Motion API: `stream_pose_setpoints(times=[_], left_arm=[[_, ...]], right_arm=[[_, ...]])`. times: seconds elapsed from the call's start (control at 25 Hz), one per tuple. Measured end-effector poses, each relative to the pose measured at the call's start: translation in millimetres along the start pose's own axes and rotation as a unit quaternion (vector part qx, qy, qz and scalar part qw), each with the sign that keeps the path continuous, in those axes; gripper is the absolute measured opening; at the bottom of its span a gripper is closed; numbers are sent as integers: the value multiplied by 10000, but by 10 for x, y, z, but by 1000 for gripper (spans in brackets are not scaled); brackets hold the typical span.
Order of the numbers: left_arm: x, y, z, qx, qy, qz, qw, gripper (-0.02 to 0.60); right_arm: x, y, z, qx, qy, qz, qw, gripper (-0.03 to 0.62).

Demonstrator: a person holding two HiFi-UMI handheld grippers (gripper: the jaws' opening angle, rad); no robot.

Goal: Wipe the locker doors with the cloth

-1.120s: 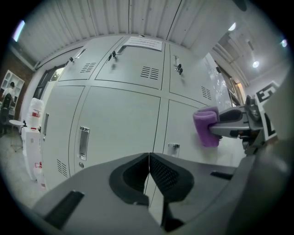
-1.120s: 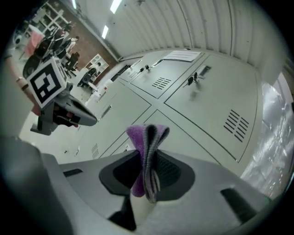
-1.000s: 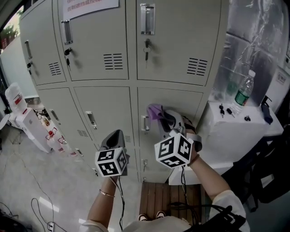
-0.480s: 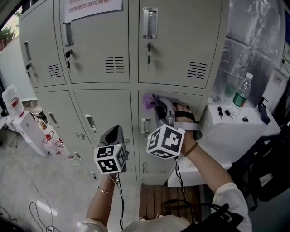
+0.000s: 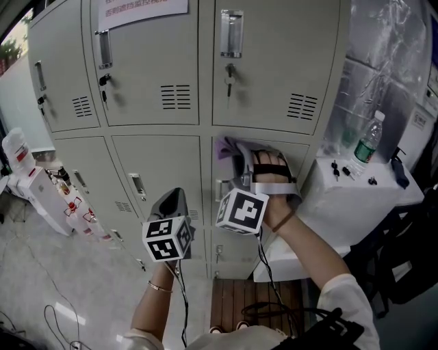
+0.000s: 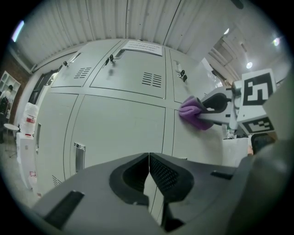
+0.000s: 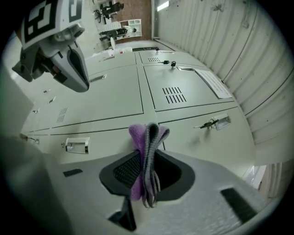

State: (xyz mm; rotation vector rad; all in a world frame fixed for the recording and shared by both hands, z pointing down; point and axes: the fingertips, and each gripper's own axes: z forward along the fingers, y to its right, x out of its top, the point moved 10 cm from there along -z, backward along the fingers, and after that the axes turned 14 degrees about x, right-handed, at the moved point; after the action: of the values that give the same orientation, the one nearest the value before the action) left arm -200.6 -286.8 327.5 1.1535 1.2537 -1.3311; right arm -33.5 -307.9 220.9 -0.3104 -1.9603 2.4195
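A bank of grey metal lockers (image 5: 157,61) fills the head view, two rows showing, with a paper notice (image 5: 144,8) on an upper door. The lower right-hand door (image 5: 309,154) is the one being worked. A white side table (image 5: 356,198) stands just beside the lockers at right. The right gripper (image 5: 239,156) is held up at that door, its jaws clamped on a purple and grey cloth (image 7: 147,137), folded and standing up between them (loose ends hang below the jaws). The cloth lies against the door near its top edge, toward the left side, above the handle (image 5: 220,189). The left gripper (image 6: 149,160) hangs lower, in front of the middle lower door and clear of it, jaws together with nothing between them. A water bottle (image 5: 366,140) stands upright on the side table.
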Motion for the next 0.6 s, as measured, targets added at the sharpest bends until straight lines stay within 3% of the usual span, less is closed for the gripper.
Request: stream_pose_setpoints(times=[0.6], left_arm=[[-139,-44,30,82,-134,-26,9999,6]], right_arm=[[14,-181,42,113,-39,-98,9999,80]])
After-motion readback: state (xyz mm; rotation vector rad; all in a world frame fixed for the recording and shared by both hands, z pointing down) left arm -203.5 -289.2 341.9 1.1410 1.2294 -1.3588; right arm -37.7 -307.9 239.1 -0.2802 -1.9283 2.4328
